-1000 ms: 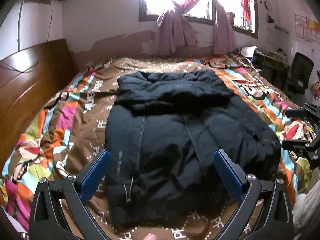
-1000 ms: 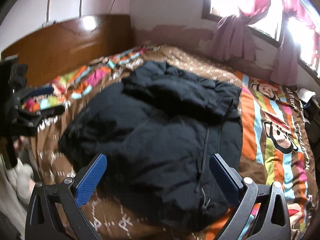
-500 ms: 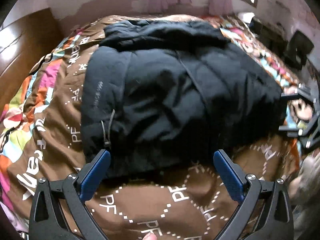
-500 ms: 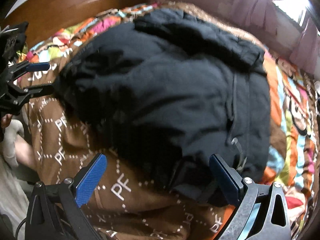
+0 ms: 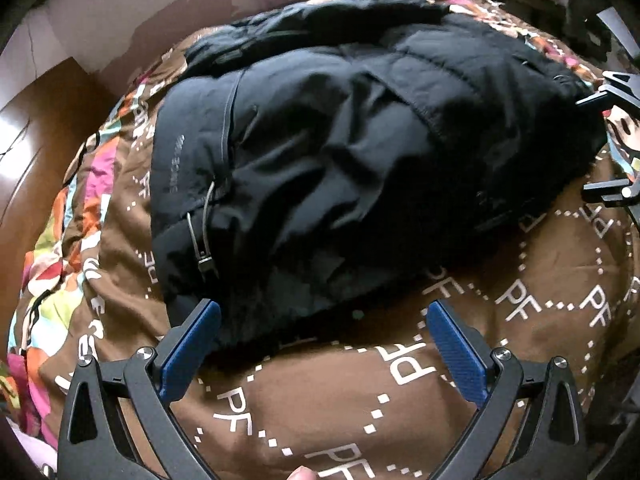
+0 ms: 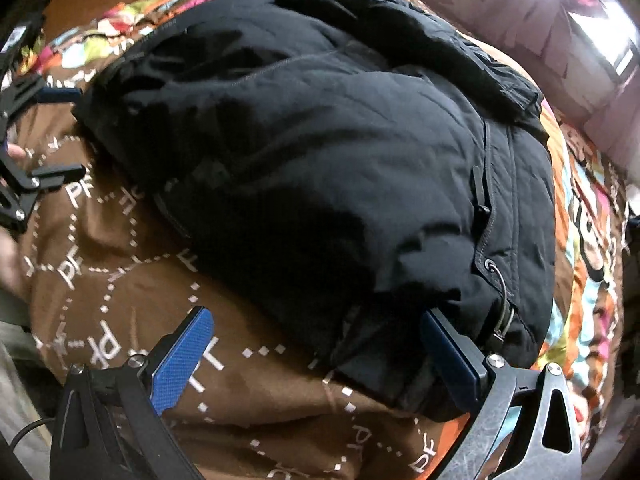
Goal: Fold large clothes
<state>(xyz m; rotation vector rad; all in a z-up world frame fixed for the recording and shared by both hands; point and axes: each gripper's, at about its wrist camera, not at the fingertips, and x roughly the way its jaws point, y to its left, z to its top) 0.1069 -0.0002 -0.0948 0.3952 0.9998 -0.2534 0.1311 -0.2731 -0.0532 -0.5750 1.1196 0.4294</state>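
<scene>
The bulky black padded jacket [image 5: 352,152] lay spread on the bed's brown patterned quilt [image 5: 400,400]. Soft, puffy and probably slippery, it wanted gripping at the hem corners. Left claw [image 5: 323,344] and right claw [image 6: 316,344] gaped empty there.
</scene>
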